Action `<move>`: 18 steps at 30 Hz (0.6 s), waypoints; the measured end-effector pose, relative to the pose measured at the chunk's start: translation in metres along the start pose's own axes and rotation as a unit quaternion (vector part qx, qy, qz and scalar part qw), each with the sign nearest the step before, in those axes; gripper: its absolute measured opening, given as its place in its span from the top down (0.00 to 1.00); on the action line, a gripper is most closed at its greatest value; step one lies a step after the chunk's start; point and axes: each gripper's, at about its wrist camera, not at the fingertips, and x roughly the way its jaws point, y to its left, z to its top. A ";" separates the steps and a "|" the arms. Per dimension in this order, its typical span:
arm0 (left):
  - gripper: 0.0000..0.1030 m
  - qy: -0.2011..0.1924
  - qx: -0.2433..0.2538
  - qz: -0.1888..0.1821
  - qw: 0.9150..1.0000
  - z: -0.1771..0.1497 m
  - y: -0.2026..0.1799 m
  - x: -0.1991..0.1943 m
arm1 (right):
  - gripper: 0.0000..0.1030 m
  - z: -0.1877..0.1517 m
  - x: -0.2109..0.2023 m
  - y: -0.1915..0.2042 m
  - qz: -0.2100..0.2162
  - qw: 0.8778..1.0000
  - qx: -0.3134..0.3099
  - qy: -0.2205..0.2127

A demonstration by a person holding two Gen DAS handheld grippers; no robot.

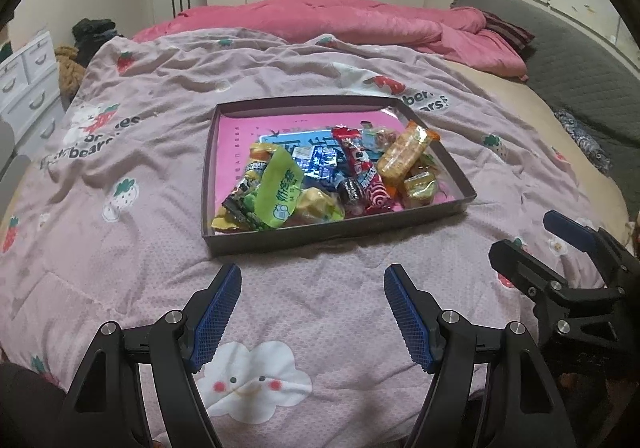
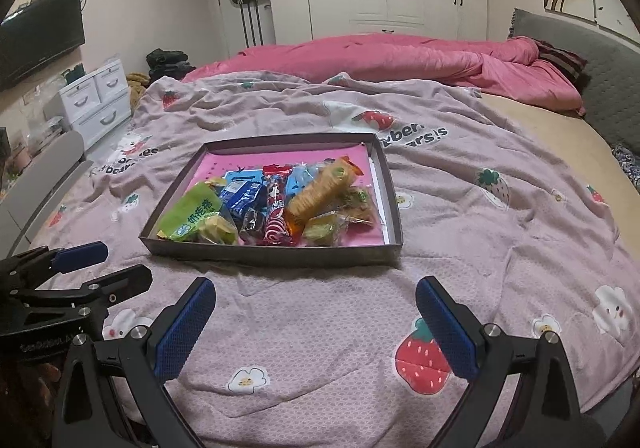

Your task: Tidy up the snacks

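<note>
Both claws, left [image 1: 312, 312] and right [image 2: 316, 324], hung open and empty before the shallow grey cardboard tray [image 1: 340, 234]. Its crinkly wrapped snacks [image 1: 320, 184] looked light and slippery, best pinched at sealed ends.

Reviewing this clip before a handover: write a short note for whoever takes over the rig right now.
Left gripper: open, empty, over the pink strawberry-print blanket, short of the box.
Right gripper: open, empty, beside it.
Snacks: all seem to be in the shallow dark cardboard box with pink lining, piled toward its near side, including the light green packet, the clear sleeve of round crackers and the red-and-white candy stick.
Done: nothing lies loose on the blanket.
Left: possibly tidying the pile.
</note>
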 end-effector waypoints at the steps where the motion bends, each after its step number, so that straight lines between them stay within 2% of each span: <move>1: 0.27 0.000 0.000 -0.001 1.000 0.000 0.000 0.000 | 0.02 0.000 0.001 0.000 -0.001 1.000 -0.001 0.002; 18: 0.27 0.002 -0.004 0.000 1.000 0.002 0.002 0.000 | 0.02 -0.003 0.005 0.003 -0.002 1.000 -0.006 0.009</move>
